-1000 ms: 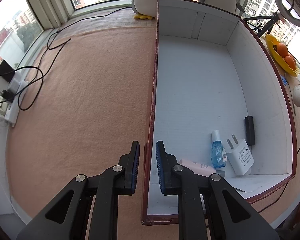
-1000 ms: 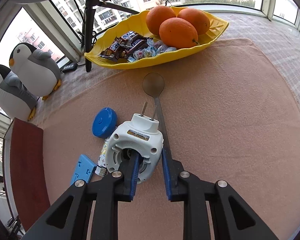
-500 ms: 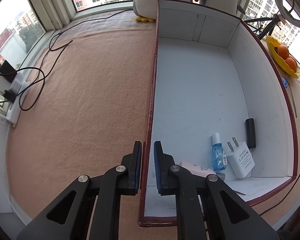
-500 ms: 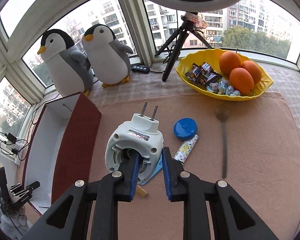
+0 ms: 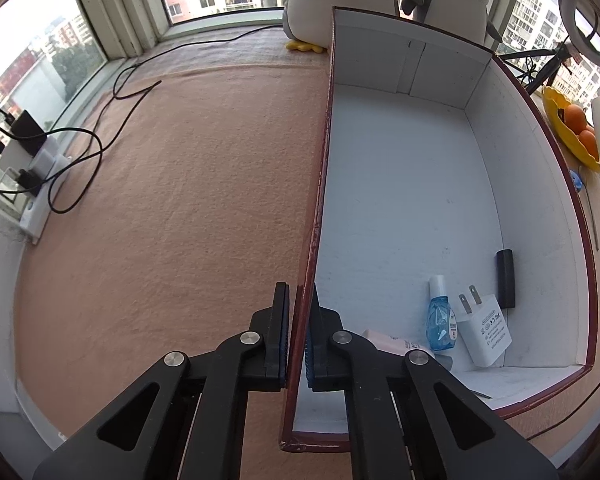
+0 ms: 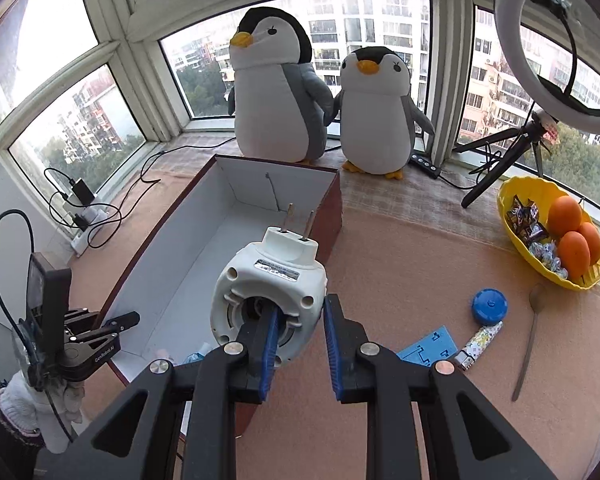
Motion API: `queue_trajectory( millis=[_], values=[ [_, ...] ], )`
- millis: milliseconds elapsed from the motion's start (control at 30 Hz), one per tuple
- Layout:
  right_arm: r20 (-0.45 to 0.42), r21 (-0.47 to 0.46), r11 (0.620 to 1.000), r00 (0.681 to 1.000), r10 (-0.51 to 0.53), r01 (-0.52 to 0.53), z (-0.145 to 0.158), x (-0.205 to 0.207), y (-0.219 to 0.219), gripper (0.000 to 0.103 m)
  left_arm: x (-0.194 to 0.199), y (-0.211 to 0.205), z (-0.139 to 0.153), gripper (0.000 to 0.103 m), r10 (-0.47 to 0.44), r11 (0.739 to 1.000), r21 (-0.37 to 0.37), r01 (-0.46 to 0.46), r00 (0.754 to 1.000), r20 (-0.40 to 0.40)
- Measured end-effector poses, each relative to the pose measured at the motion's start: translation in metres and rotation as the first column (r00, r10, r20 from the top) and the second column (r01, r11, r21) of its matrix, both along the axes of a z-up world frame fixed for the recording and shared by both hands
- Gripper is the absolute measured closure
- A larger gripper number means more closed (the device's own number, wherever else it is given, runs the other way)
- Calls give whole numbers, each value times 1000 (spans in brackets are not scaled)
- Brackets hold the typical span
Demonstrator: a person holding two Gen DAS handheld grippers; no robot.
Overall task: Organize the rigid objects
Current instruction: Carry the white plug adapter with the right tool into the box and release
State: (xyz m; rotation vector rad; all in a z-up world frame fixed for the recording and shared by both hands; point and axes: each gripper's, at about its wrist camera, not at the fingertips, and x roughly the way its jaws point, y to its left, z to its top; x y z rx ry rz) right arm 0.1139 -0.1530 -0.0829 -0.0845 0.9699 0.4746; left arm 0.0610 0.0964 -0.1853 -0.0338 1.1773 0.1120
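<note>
Box [image 5: 400, 208] is white inside w/ dark maroon outside. Inside it: clear blue bottle [image 5: 440, 320] w/ white cap, white charger [image 5: 486, 330], black cylinder [image 5: 505, 278]. Plug-in device [image 6: 270, 286] over the box is white w/ silver label. Right of box on the salmon-pink mat [image 6: 400, 280]: blue round lid [image 6: 489, 306], light blue card [image 6: 430, 346], yellow bowl [image 6: 512, 236] w/ oranges [image 6: 574, 236]. Behind box, black/white/grey penguins [image 6: 278, 92], orange beaks.

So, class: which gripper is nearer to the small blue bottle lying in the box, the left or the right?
Left. The left gripper clamps the box's wall just beside the blue bottle. The right gripper, holding the white plug-in device, hovers above the box's near end.
</note>
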Motion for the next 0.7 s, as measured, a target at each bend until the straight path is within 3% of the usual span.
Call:
queue_trajectory(
  millis=[333, 700],
  values=[
    [-11, -94, 986, 991, 135, -135, -21, -6, 56, 83, -3, 0, 1, 98, 9, 1000, 2, -9, 1000, 5],
    [-38, -158, 970, 983, 180, -184, -43, -5, 83, 83, -3, -1, 0, 98, 10, 1000, 2, -10, 1000, 5]
  ],
)
